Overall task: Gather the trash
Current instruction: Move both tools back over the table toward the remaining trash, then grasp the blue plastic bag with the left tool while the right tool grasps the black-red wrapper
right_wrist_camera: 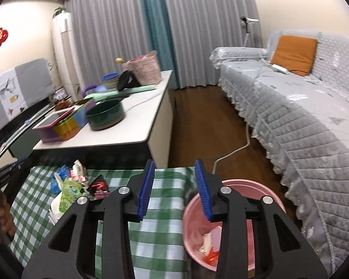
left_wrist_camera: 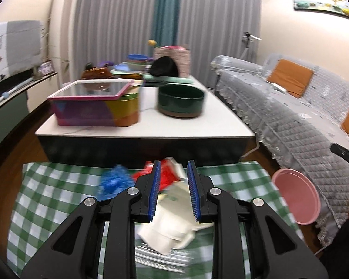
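Green-checked cloth covers the surface under both tools. The left tool points level, its jaws wide apart above a white wrapper, with red trash at 12 o'clock and a blue wad at 10. Only the right view shows scraps inside the pink bin, at 4 o'clock of the right tool, which gapes empty.

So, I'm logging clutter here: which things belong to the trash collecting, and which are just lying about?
Job:
- pink bin
- white wrapper
- red wrapper
- blue wad
- left gripper
- right gripper

Lying about:
- green bowl
- colourful box
- sofa
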The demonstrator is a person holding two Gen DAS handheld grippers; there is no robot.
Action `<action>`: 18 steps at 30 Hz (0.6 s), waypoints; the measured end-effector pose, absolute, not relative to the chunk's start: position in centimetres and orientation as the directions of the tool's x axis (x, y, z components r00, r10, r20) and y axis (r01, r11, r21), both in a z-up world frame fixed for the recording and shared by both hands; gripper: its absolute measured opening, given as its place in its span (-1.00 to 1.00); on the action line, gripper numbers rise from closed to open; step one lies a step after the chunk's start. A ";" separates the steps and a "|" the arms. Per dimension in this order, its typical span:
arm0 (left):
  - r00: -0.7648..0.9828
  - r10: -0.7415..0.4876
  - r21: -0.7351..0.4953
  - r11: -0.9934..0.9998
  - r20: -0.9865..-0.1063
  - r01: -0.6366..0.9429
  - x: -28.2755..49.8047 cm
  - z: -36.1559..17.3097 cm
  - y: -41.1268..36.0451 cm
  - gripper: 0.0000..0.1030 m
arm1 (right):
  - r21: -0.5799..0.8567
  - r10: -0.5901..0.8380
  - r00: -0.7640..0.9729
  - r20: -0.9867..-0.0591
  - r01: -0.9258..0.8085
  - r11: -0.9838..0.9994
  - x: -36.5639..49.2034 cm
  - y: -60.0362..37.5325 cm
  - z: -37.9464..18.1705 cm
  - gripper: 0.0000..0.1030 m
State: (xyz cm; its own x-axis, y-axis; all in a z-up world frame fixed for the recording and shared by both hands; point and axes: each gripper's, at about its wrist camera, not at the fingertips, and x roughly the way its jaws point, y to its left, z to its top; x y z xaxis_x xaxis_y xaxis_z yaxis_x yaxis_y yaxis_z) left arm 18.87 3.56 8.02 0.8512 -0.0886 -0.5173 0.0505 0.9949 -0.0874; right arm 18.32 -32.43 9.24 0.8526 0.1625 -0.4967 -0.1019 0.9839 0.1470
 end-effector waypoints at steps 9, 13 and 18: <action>0.829 -0.013 -0.131 0.989 -0.560 -0.073 20.8 4.1 8.9 -0.54 | 0.148 0.260 0.812 -0.523 -0.214 0.966 20.1 -26.0 5.9 -0.29; 0.818 0.005 -0.139 0.985 -0.576 -0.104 21.6 2.5 10.3 -0.54 | 0.125 0.286 0.793 -0.539 -0.260 0.957 20.7 -23.4 4.5 -0.29; 0.802 0.016 -0.137 0.983 -0.598 -0.122 22.3 1.0 11.1 -0.54 | 0.123 0.310 0.765 -0.565 -0.293 0.948 22.1 -21.1 2.7 -0.29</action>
State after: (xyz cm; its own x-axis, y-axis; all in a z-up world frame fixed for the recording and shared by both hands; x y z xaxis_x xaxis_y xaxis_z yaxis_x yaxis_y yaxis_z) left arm 22.33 11.13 0.95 0.8016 0.0161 -0.5977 -0.1218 0.9831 -0.1369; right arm 22.11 -21.08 2.65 0.7645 0.3100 -0.5652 -0.2934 0.9480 0.1233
